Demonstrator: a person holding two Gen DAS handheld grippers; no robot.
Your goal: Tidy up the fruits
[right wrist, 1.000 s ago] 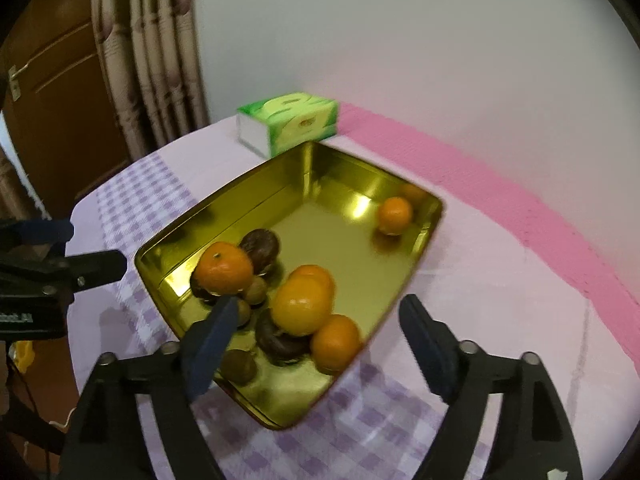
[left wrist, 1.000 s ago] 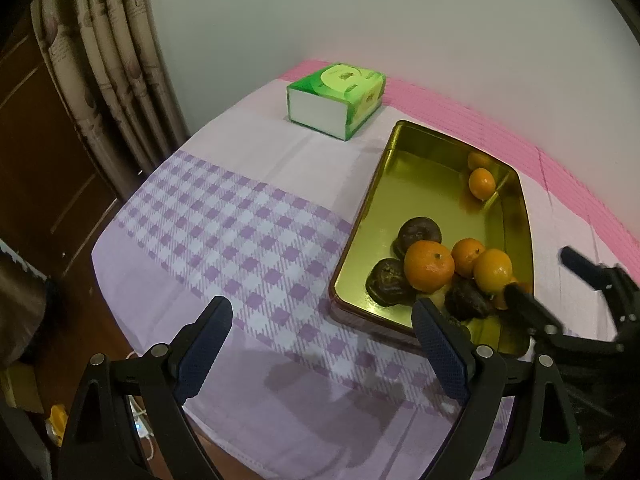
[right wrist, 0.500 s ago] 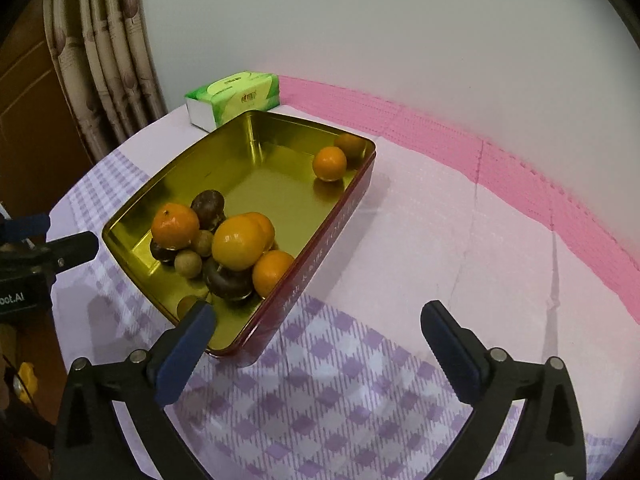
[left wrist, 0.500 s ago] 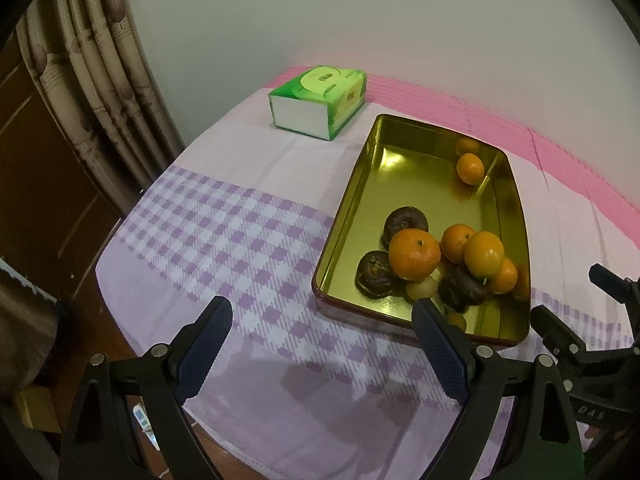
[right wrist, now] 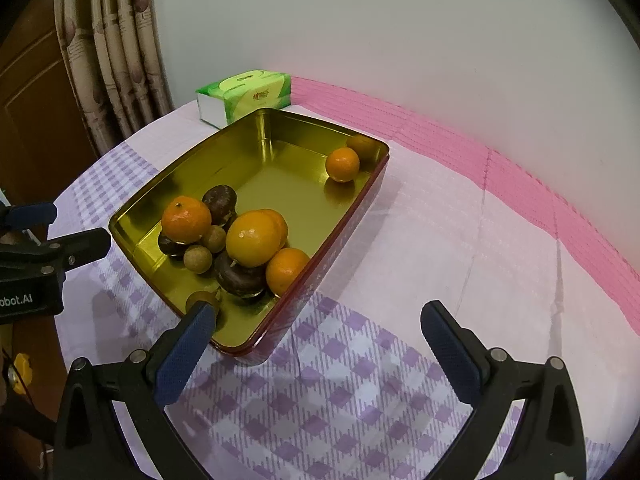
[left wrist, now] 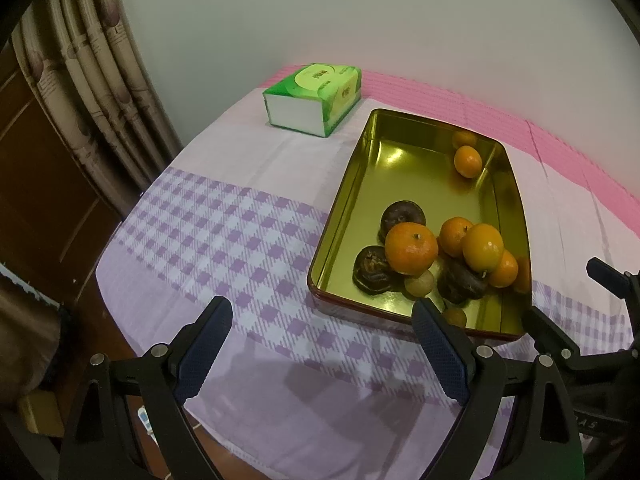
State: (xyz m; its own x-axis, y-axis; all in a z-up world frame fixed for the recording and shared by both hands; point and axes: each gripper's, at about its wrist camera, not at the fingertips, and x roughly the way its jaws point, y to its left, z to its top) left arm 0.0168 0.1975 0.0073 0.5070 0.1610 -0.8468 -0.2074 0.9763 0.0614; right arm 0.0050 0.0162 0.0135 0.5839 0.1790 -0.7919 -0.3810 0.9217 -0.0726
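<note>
A gold tin tray (left wrist: 340,216) (right wrist: 320,264) sits on the checked cloth. Several oranges (left wrist: 411,247) (right wrist: 254,242) are piled with dark brown fruits (left wrist: 372,268) (right wrist: 240,280) and small tan fruits (right wrist: 198,258) at its near end. One orange (left wrist: 467,161) (right wrist: 342,164) lies alone in the far corner. My left gripper (left wrist: 320,332) is open over the cloth in front of the tray's near left side, holding nothing. My right gripper (right wrist: 320,324) is open and empty by the tray's near right corner, its left finger overlapping the rim.
A green tissue box (left wrist: 316,96) (right wrist: 248,96) stands beyond the tray near the wall. Curtains (left wrist: 100,80) and a wooden door hang past the table's left edge. Pink cloth (right wrist: 520,184) covers the far right. Each gripper shows at the edge of the other's view.
My right gripper has drawn back from above the fruit pile to the tray's near right corner, and its jaws have widened. The left gripper stays almost where it was.
</note>
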